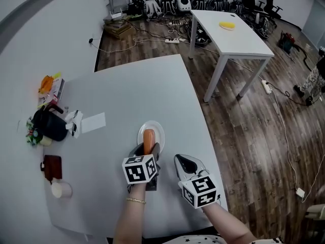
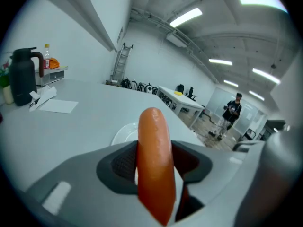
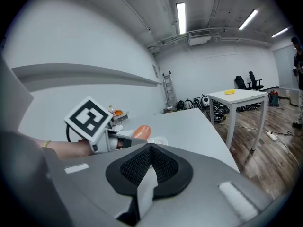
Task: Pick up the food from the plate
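Left tongs clamped on the sausage: a smooth, glossy orange-red cylinder with a rounded tip, pinched between black ribbed pads. It sits over the near rim of the small round white plate on the matte grey surface. Right tongs just to the right, pads together, empty.

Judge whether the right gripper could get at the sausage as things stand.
Probably not: the left gripper is shut on the sausage, while the right gripper sits beside with jaws together.
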Demonstrator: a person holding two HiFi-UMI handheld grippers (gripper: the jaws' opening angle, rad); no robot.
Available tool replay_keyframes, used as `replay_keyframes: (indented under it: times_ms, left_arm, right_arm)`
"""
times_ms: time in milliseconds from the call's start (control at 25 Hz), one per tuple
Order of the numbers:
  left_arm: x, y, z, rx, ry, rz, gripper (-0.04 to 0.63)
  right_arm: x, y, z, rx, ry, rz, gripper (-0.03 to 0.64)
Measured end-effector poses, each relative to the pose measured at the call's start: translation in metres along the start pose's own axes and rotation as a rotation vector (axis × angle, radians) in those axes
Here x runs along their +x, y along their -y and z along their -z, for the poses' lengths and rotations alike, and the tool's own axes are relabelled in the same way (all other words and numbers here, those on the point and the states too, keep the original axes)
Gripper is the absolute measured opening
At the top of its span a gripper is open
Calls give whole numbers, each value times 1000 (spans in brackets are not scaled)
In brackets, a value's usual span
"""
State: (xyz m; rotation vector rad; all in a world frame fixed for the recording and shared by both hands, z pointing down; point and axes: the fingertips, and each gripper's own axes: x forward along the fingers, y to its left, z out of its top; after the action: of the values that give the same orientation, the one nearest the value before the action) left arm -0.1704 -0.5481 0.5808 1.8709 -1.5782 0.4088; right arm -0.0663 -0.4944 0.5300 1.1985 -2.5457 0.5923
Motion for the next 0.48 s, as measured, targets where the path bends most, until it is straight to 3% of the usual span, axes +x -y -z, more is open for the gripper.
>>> replay_keyframes:
  times_ms: [200,480]
  left_arm:
    - [-81,40,0,-62,181,39,213]
    - [-173,70,16,-20,331,34,213]
  right_arm:
    - [-23,-14,-4,-28,23,-16,-2]
    - [-56,-38,1,-40,53,-36,-2]
